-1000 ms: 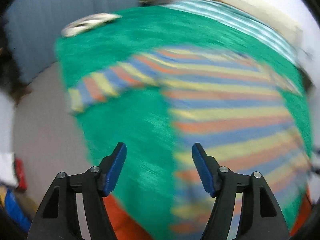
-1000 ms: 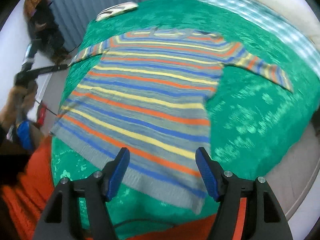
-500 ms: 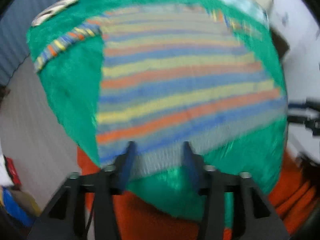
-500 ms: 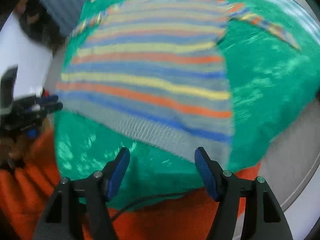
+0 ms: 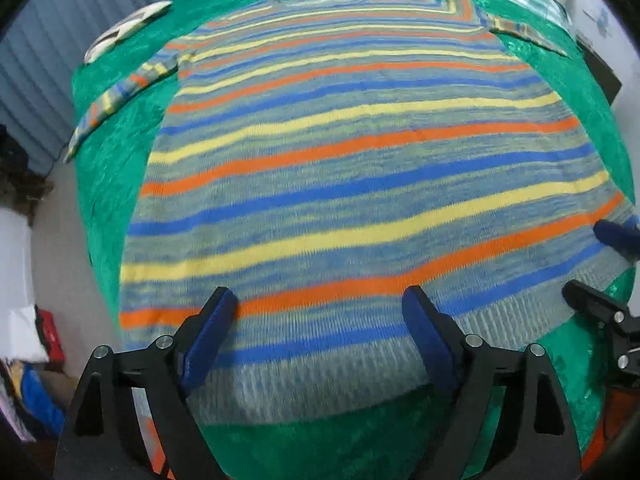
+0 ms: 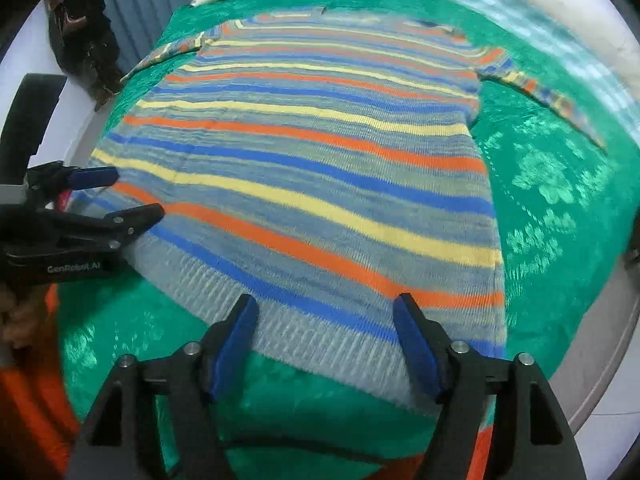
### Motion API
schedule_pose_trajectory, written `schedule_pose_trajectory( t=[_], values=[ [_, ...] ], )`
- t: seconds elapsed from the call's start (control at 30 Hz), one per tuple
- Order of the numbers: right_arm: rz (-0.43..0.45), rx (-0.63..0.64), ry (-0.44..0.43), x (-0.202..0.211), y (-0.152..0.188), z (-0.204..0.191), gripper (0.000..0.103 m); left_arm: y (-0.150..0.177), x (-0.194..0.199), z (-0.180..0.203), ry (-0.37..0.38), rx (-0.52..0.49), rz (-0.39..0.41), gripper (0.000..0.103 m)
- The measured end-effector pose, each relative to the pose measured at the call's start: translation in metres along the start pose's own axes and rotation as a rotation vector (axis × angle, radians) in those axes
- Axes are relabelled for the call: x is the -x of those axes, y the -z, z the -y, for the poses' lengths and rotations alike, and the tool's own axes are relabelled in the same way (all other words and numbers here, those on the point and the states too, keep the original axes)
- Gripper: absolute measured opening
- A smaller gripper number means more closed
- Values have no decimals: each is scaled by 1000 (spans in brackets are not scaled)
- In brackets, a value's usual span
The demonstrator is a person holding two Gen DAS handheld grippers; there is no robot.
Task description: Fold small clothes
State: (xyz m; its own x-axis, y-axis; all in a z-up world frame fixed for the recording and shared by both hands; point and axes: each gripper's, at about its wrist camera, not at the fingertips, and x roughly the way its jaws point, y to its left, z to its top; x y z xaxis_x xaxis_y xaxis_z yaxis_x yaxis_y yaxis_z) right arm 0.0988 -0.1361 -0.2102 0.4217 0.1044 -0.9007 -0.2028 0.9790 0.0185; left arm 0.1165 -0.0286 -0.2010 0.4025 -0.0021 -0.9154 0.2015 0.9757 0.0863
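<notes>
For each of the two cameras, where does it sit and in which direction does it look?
Left wrist: on the left gripper, above the left hem of the striped knitted sweater, facing its collar; own open blue fingers show.
Right wrist: on the right gripper, above the right hem, facing the collar; own open fingers show.
Shared: sweater, green floral cloth, each other's gripper.

— What is the big soft thing?
— A bed with a green cover (image 6: 552, 184) that has pale flowers on it. An orange sheet (image 6: 28, 412) shows under its near edge.
— What is behind it?
— A blue-grey curtain (image 5: 44, 64) with folds.
— And the floor?
— The floor (image 5: 56, 216) is pale grey. A white wall (image 6: 600, 4) is on the right.
</notes>
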Motion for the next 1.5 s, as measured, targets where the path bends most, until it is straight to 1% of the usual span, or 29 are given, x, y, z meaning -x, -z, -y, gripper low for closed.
schedule_pose_trajectory(
  t=[0.13, 0.57, 1.5],
  values=[
    [-11, -27, -18, -3, -1, 2, 73, -2, -6, -7, 15, 27, -23, 95],
    [-9, -16, 5, -7, -2, -3, 78, 4, -1, -12, 5, 27, -12, 102],
    [1, -11, 22, -4, 1, -3, 78, 3, -3, -14, 4, 29, -12, 102]
  ],
)
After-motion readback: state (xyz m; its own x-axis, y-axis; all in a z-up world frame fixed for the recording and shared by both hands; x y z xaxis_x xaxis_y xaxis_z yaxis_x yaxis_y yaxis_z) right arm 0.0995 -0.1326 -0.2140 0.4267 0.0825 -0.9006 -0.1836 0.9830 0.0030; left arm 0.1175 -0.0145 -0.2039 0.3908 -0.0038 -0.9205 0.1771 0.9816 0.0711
